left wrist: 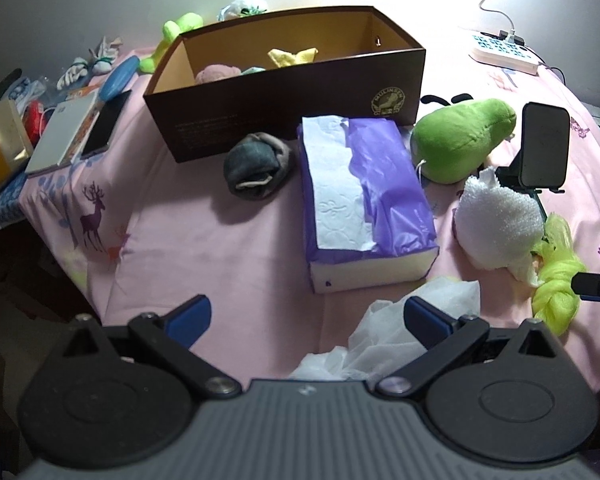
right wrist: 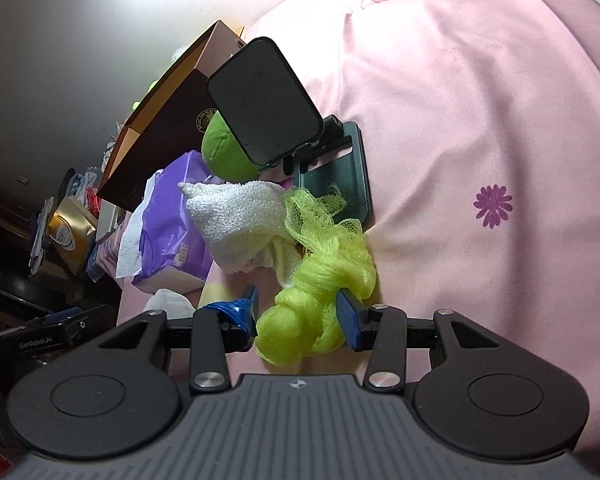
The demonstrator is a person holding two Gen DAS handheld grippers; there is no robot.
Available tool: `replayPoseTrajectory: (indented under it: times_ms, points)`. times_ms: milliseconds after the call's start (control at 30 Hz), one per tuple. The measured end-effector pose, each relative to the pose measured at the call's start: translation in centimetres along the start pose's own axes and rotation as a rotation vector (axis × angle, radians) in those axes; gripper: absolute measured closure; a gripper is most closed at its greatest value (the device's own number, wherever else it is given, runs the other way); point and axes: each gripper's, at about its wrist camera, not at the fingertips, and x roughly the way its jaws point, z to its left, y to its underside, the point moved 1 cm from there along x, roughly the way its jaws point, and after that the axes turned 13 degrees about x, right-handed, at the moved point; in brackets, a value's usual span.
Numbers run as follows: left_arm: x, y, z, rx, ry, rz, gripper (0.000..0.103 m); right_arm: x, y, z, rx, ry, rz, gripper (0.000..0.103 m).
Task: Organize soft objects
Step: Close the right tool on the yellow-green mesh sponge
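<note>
A brown box point(left wrist: 284, 96) stands on the pink bed and holds a yellow cloth point(left wrist: 292, 56) and a pink soft thing point(left wrist: 216, 74). In front of it lie a grey rolled sock point(left wrist: 256, 166), a purple tissue pack point(left wrist: 364, 200), a green plush point(left wrist: 460, 140), a white towel point(left wrist: 496, 228) and a neon yellow mesh pouf point(left wrist: 556, 280). My left gripper point(left wrist: 306, 316) is open above the bed, over a white crumpled plastic bag point(left wrist: 400, 336). My right gripper point(right wrist: 300, 312) has its jaws around the mesh pouf point(right wrist: 320, 292), touching it on both sides.
A black phone stand point(right wrist: 296, 132) stands beside the green plush point(right wrist: 224, 156). A power strip point(left wrist: 504, 52) lies at the far right. Books, a notebook point(left wrist: 60, 132) and small items crowd the left edge. More plush toys point(left wrist: 176, 32) sit behind the box.
</note>
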Motion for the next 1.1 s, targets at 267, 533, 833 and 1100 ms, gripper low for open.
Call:
replayPoseTrajectory:
  times_ms: [267,533,833,1100]
  points:
    - [0.4,0.8,-0.6,-0.003,0.036,0.016,0.0,1.6,0.2,-0.4,0.037,0.017,-0.006,0.071]
    - [0.9,0.5,-0.8,-0.002,0.049,0.035,0.0,1.0,0.6,-1.0,0.083,-0.03,-0.035,0.078]
    - [1.0,-1.0,-0.7,0.015,-0.008,0.075,0.0,-0.9,0.2,-2.1,0.155,-0.056,-0.05,0.079]
    - [1.0,-2.0,0.3,-0.013,-0.038,0.101,0.0,-3.4,-0.6,-1.5,0.187,-0.139,-0.072,0.079]
